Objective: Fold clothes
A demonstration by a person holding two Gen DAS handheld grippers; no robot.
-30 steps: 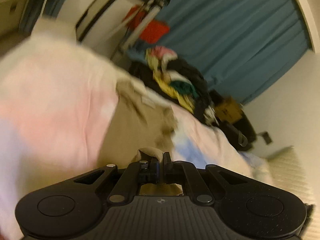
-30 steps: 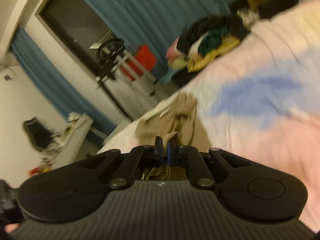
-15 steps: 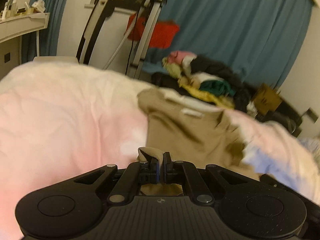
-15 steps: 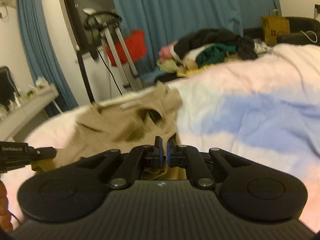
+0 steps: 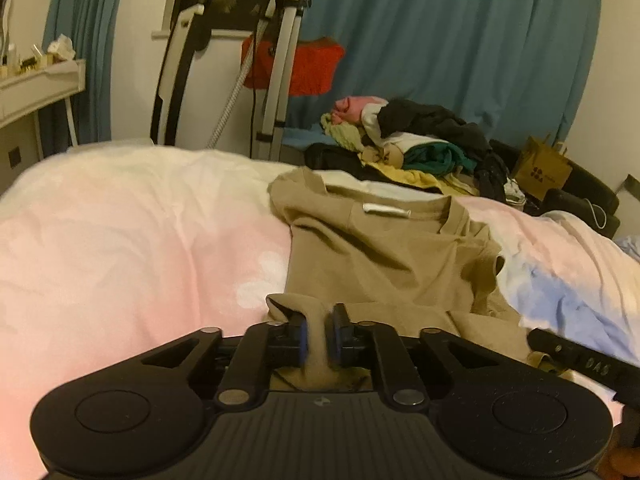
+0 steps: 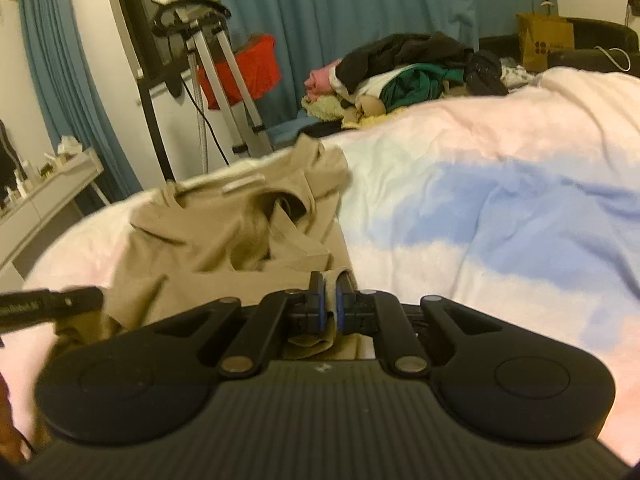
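Note:
A tan T-shirt (image 5: 384, 256) lies spread on the pastel pink, white and blue duvet (image 5: 120, 248), collar and white label toward the far edge. My left gripper (image 5: 318, 330) is shut on a fold of its near hem at the left corner. In the right wrist view the same tan T-shirt (image 6: 208, 240) lies rumpled ahead and to the left, and my right gripper (image 6: 328, 302) is shut on the hem at the right corner. Each gripper's black body shows at the edge of the other's view.
A heap of mixed clothes (image 5: 420, 148) sits beyond the bed's far edge, before blue curtains (image 5: 460, 40). A metal-framed stand (image 5: 276, 60) with a red cloth stands behind. A white shelf (image 5: 36, 84) is at the left, a brown paper bag (image 5: 540, 168) at the right.
Both views swung level from a tilted, blurred sweep. The shirt has come down flat on the duvet, with both grippers still holding its hem.

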